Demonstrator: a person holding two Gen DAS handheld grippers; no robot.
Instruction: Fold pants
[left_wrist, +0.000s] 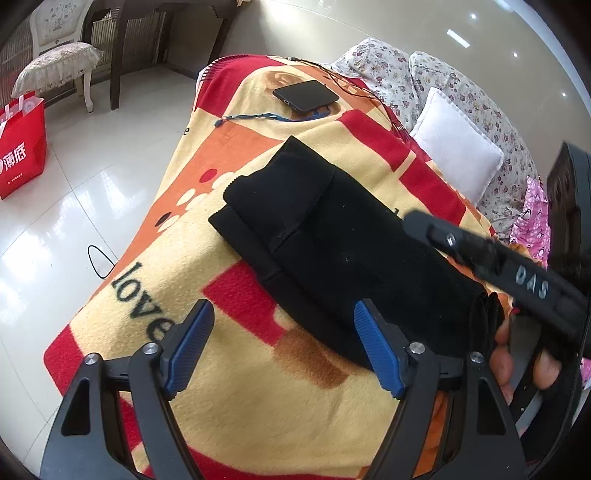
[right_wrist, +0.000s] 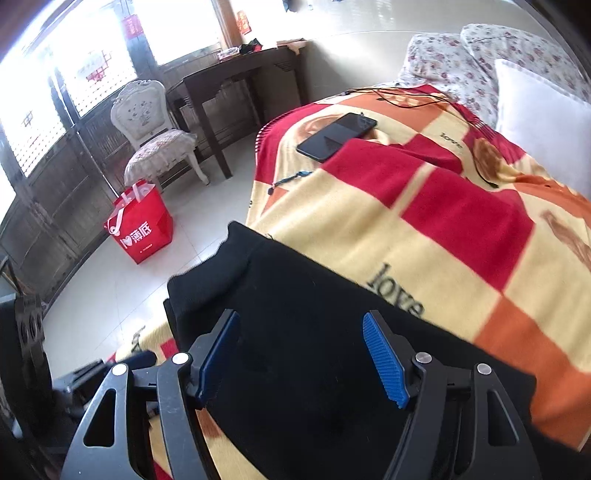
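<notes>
Black pants (left_wrist: 332, 243) lie folded into a long strip on a red, orange and yellow blanket (left_wrist: 229, 369) on the bed. My left gripper (left_wrist: 284, 347) is open and empty, just above the blanket at the near edge of the pants. My right gripper (right_wrist: 303, 358) is open, hovering over the black pants (right_wrist: 295, 314), nothing between its blue pads. The right gripper's black body (left_wrist: 517, 273) shows at the right in the left wrist view, over the far side of the pants.
A black phone (left_wrist: 306, 95) with a blue lanyard and cables lies on the blanket's far end. A white pillow (left_wrist: 458, 147) and floral bedding lie beyond. A red bag (right_wrist: 142, 225), a chair (right_wrist: 155, 136) and a dark table stand on the tiled floor.
</notes>
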